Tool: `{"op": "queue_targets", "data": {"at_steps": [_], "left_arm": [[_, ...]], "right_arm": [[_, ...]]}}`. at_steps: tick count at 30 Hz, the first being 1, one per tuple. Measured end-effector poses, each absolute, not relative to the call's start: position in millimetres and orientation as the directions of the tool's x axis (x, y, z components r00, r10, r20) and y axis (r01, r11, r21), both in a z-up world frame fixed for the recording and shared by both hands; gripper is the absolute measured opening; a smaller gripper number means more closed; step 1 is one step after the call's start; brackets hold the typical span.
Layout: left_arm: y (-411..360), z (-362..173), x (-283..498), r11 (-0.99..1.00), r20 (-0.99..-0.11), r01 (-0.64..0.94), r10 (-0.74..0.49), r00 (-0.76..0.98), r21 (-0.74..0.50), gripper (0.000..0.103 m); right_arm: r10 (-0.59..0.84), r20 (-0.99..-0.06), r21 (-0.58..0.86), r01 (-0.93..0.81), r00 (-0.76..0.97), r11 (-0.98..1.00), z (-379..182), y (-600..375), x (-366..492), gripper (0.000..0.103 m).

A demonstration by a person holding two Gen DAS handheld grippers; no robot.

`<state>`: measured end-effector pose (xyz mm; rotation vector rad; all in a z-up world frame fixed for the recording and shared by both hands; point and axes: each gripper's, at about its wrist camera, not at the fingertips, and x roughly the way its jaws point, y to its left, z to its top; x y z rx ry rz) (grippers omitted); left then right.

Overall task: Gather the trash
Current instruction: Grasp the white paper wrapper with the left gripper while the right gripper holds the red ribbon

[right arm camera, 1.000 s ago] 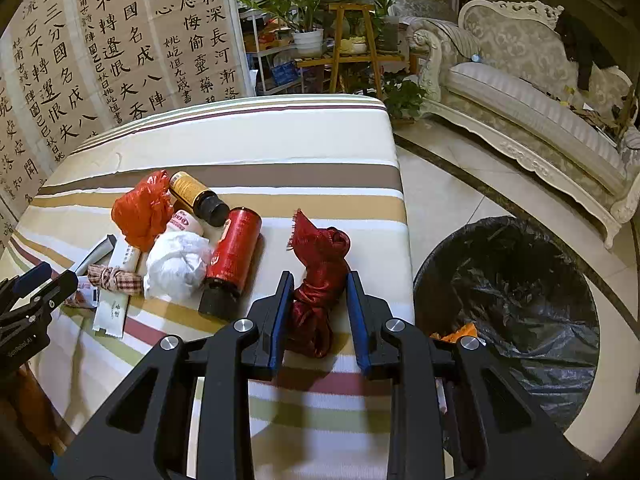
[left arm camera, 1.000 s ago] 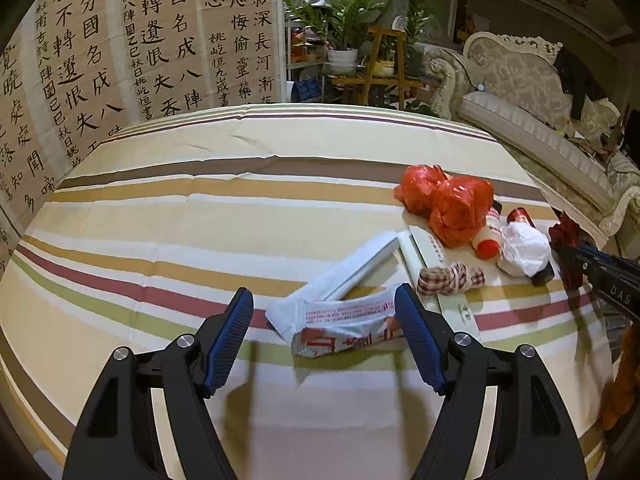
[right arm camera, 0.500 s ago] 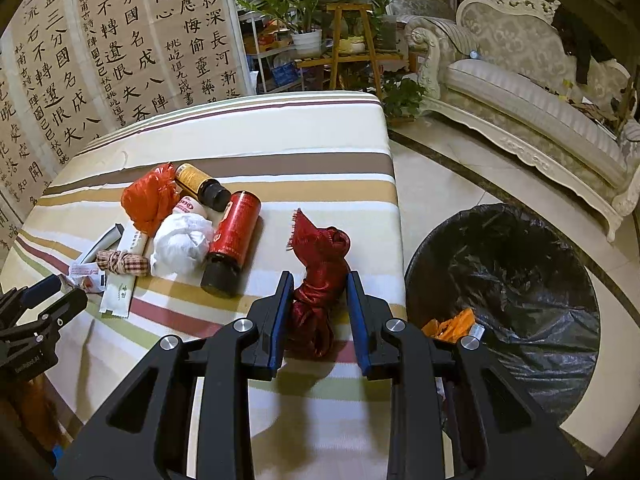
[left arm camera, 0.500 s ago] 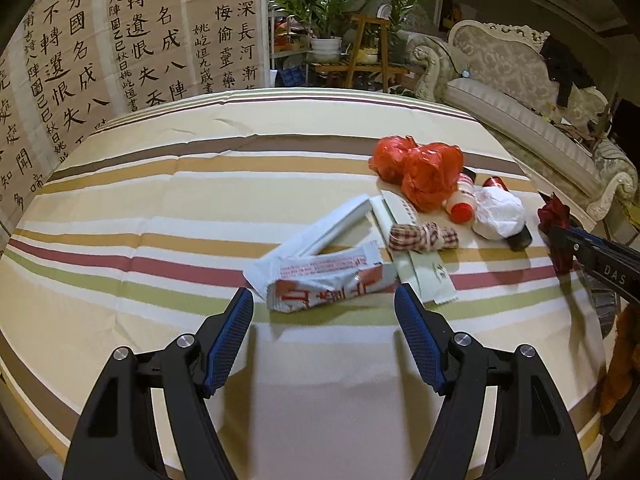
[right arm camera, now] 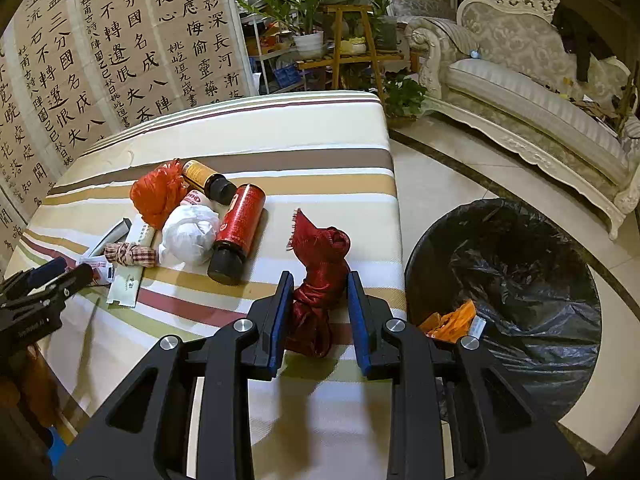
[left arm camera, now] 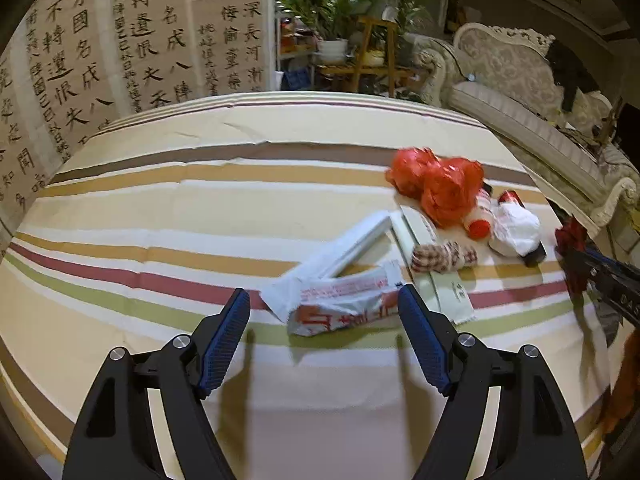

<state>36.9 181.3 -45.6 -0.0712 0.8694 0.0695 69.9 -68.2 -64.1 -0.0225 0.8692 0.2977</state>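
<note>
Right gripper (right arm camera: 318,294) clamped on red cloth bundle (right arm camera: 320,276); trash bin (right arm camera: 504,304) to its right. Left gripper (left arm camera: 324,312) apart, empty. Risk: loose cloth slipping out short of bin.

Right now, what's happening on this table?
A person with a gripper in each hand is clearing trash off a striped tablecloth. The right gripper is shut on a dark red knotted cloth, near the table edge beside a black-lined trash bin that already holds some orange scraps. The left gripper is open, its fingers on either side of a white and red wrapper, not yet closed. Bottles, a white wad and an orange bag remain on the table.
</note>
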Motion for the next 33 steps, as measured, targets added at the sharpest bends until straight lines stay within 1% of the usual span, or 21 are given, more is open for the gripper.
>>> {"op": "queue_targets", "data": {"at_steps": [3,8,15,18,21,25,26,27,30,33], "left_arm": [[172.7,-46.2,31.3,0.999,-0.763,-0.046,0.007,0.646,-0.030,0.074],[164.1,-49.0,20.6,0.998,-0.768,0.009,-0.056,0.638,-0.066,0.072],[156.1,-49.7,12.0,0.993,-0.776,0.036,-0.110,0.621,-0.112,0.070],[157.3,-46.7,11.6,0.994,-0.767,0.016,-0.093,0.635,-0.107,0.070],[158.2,-42.4,13.3,0.997,-0.751,-0.013,-0.046,0.658,-0.073,0.070],[150.6,-43.2,18.6,1.000,-0.747,0.020,-0.011,0.665,0.002,0.065],[149.1,-45.0,20.5,0.999,-0.749,0.032,-0.006,0.663,0.020,0.060],[147.6,-46.9,22.8,0.999,-0.754,0.041,-0.004,0.657,0.030,0.053],[144.5,-52.4,27.2,0.997,-0.773,0.061,-0.010,0.634,0.037,0.038],[140.8,-52.9,25.9,0.996,-0.772,0.078,-0.011,0.636,0.050,0.029]], "right_arm": [[0.249,-0.756,0.103,-0.266,0.605,0.958,-64.8,-67.5,69.3,0.026],[0.252,-0.755,0.105,-0.267,0.606,0.958,-64.7,-66.6,68.5,0.026],[0.263,-0.753,0.117,-0.270,0.603,0.956,-66.8,-68.5,65.1,0.027],[0.267,-0.751,0.122,-0.271,0.604,0.955,-66.6,-69.5,63.9,0.027],[0.271,-0.750,0.126,-0.272,0.604,0.954,-66.7,-70.2,63.9,0.027],[0.271,-0.750,0.129,-0.268,0.603,0.955,-66.7,-73.2,63.9,0.027],[0.272,-0.750,0.131,-0.267,0.603,0.955,-66.8,-73.7,64.0,0.027],[0.272,-0.750,0.133,-0.266,0.602,0.955,-66.9,-74.1,64.2,0.027],[0.273,-0.750,0.135,-0.264,0.602,0.955,-66.0,-74.4,64.1,0.027],[0.273,-0.749,0.135,-0.264,0.603,0.955,-66.0,-76.3,64.1,0.027]]}}
